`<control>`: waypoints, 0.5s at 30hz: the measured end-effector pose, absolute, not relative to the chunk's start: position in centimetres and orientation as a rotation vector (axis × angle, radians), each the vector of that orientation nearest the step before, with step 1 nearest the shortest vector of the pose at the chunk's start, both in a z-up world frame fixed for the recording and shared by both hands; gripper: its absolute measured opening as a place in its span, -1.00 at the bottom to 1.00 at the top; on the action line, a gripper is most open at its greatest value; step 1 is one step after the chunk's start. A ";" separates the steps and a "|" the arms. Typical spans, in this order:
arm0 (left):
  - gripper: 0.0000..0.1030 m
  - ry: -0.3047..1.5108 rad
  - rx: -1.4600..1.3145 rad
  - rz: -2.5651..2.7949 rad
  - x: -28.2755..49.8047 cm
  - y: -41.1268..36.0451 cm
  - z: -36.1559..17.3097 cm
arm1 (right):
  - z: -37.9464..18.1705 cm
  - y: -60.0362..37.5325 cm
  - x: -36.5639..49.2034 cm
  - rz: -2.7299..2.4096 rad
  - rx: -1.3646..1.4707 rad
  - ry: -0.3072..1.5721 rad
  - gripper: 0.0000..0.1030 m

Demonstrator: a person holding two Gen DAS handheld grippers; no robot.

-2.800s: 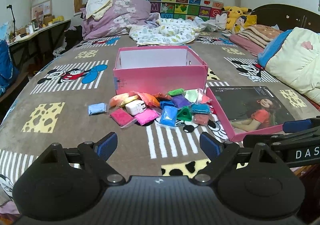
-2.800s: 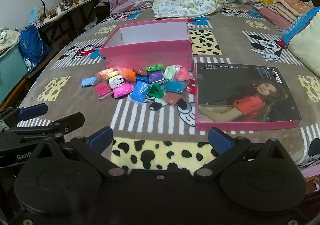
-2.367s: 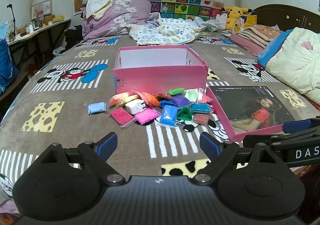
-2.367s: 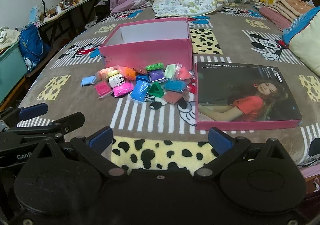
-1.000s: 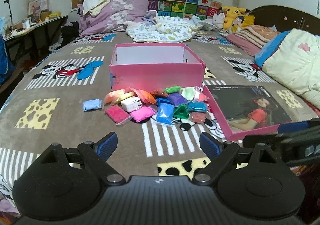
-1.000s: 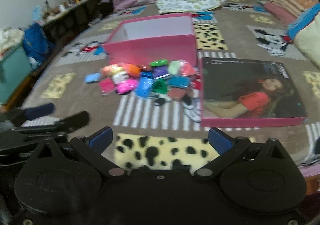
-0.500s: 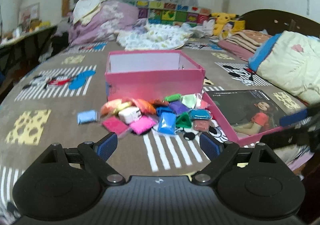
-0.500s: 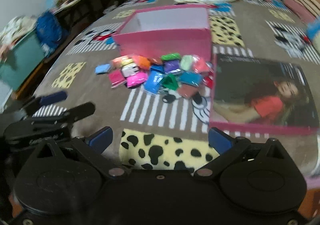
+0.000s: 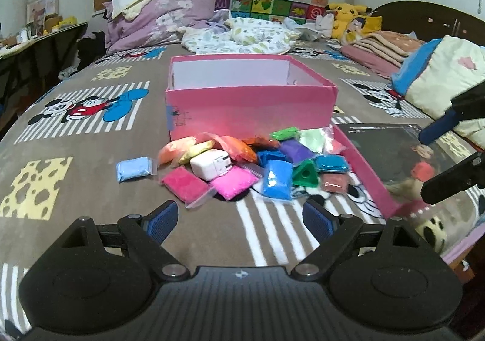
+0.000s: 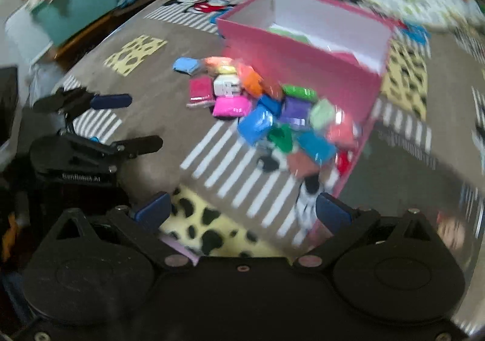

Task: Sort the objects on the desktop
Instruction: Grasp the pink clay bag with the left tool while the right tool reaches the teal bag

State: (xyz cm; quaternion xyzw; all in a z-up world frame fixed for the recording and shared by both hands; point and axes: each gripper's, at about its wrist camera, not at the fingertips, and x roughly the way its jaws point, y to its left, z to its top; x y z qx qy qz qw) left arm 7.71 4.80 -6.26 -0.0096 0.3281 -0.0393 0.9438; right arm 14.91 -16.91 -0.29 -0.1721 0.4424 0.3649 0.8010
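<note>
Pink box [image 9: 251, 107], open-topped, mid-bed; clay packets [image 9: 274, 178] and a white charger [image 9: 210, 165] heaped against its near side (lid [image 9: 363, 171] beside). Left gripper [image 9: 239, 218] and right gripper [image 10: 242, 207]: fingers spread, empty, above the bed's near edge.

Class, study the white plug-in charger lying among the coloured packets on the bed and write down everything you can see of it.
The white charger is a small rounded block of glossy plastic, lying on its side with one face showing metal prongs. It sits near the left of the pile of packets, in front of the pink box. It rests partly on the bright pink packet and touches the yellow packet behind it; the dark pink packet lies just beside it. Neither gripper touches it.
</note>
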 end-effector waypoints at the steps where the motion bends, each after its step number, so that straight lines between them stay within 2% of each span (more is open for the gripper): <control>1: 0.73 0.672 -0.024 -0.074 8.2 4.9 -6.5 | -0.6 -16.7 15.4 0.795 -0.395 0.932 0.99; 11: 0.73 0.693 -0.078 -0.048 11.7 6.3 -8.6 | -4.9 -15.4 19.5 0.897 -0.433 0.894 0.98; 14: 0.73 0.700 -0.110 -0.023 12.5 7.1 -9.2 | -5.7 -15.3 20.3 0.894 -0.434 0.880 0.86; 15: 0.73 0.699 -0.124 -0.015 12.8 7.4 -9.4 | -5.9 -15.2 20.6 0.891 -0.439 0.878 0.73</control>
